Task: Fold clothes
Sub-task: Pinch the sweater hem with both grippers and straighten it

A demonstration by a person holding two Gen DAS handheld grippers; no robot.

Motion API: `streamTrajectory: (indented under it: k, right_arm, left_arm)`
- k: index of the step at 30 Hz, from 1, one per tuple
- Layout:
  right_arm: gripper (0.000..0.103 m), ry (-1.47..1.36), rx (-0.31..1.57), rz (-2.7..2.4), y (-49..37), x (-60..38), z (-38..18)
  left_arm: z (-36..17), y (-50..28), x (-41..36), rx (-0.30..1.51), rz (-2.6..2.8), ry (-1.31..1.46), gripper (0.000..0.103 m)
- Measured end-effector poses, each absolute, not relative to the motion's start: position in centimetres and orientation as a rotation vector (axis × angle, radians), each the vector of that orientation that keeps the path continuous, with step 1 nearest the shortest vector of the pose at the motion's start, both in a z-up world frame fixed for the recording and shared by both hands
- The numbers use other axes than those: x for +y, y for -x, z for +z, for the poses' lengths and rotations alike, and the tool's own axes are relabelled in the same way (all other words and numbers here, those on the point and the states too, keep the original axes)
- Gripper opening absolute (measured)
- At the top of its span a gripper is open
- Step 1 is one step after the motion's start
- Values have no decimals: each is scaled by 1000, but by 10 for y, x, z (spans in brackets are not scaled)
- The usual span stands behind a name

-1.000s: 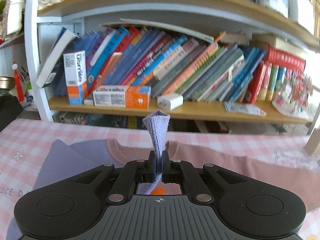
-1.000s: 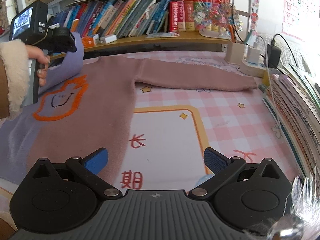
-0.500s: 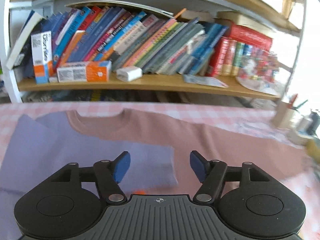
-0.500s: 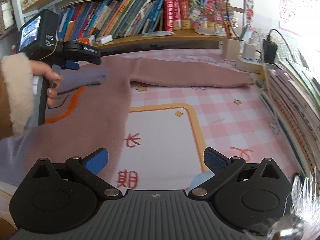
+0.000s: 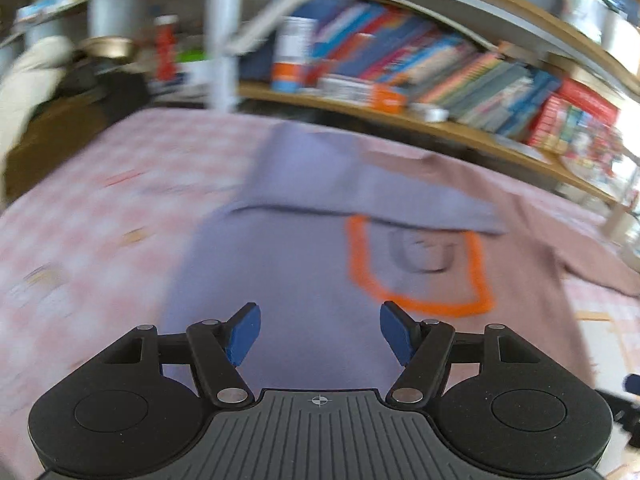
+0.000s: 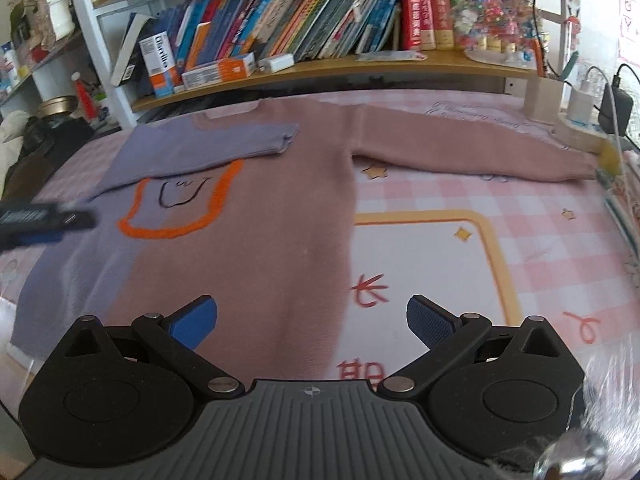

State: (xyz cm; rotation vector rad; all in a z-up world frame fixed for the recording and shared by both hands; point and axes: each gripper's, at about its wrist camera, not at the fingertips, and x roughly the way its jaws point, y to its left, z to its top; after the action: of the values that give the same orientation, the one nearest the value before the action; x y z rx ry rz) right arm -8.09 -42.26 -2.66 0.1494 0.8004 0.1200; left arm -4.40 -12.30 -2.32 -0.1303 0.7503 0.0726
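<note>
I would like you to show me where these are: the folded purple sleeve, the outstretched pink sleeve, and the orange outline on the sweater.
Folded purple sleeve [image 6: 224, 140]: right wrist view, middle of the sleeve.
Outstretched pink sleeve [image 6: 472, 148]: right wrist view, mid-length.
Orange outline [image 6: 168, 232]: right wrist view, its lower edge.

Surface: table with pink checked cloth [image 6: 500, 196]
On it: sweater [image 6: 260, 240], spread flat, purple sleeve folded across the chest
Right edge: white charger [image 6: 582, 102], stacked books [image 6: 624, 200]
Behind: bookshelf [image 6: 320, 72]
</note>
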Motion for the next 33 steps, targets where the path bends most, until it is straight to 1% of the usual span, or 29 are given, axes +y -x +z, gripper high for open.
streamTrajectory:
  k: [5,7,9,10,12,13,14,16,17,20,21,22,23,25,26,27,28,30,31,32,33]
  right_arm:
    - [99,-160,818,95,89,-412,-27]
    - [96,-157,819,84,93,-409,-27]
    - [85,-153,816,73,97,-406,-26]
    - [82,-153,816,63,98,-405,-25]
    - [68,-161,825,29,101,-405,-25]
    - [65,-166,833,16,103,-404,-25]
    - [61,-170,841,3,104,-403,-26]
    - [60,-182,856,-25,107,-402,-28]
    - [60,-188,863,-41,108,-402,-29]
    - [60,-199,881,-84,112,-400,-31]
    - [60,-204,889,-94,112,-400,-32]
    - [60,-209,897,-103,113,-399,-33]
    - [59,-214,904,-113,114,-399,-34]
    - [54,-220,915,-122,114,-396,-35]
    - [51,-214,919,-128,114,-394,-35]
    - [45,-207,922,-134,113,-392,-35]
    - [42,-201,924,-135,113,-390,-35]
    - [28,-200,923,-124,111,-387,-36]
    - [23,-203,923,-111,110,-386,-36]
    - [16,-207,922,-97,109,-384,-36]
    - [13,-210,923,-83,108,-382,-36]
  left_arm:
    - [-30,58,-83,763,203,129,67]
    - [-32,58,-70,765,222,133,65]
    - [-35,57,-59,775,225,138,60]
    - [-36,56,-53,780,227,141,57]
    - [-39,55,-45,794,219,148,51]
    - [-41,54,-42,803,209,152,47]
    - [-42,53,-40,812,199,156,46]
    - [-45,51,-35,830,180,163,44]
    - [-47,51,-32,839,171,167,38]
    - [-50,50,-28,846,136,173,29]
    - [-50,49,-27,845,127,175,28]
    - [-50,49,-27,844,117,181,24]
    - [-50,49,-25,847,93,195,14]
    - [-51,47,-22,853,56,223,5]
    - [-51,47,-21,856,43,236,4]
    - [-51,47,-19,855,40,244,4]
    - [-51,47,-17,854,36,252,4]
    - [-52,46,-14,850,36,263,4]
    - [-52,45,-12,846,41,268,4]
    - [-51,44,-11,841,50,269,4]
    - [-50,44,-9,836,58,270,4]
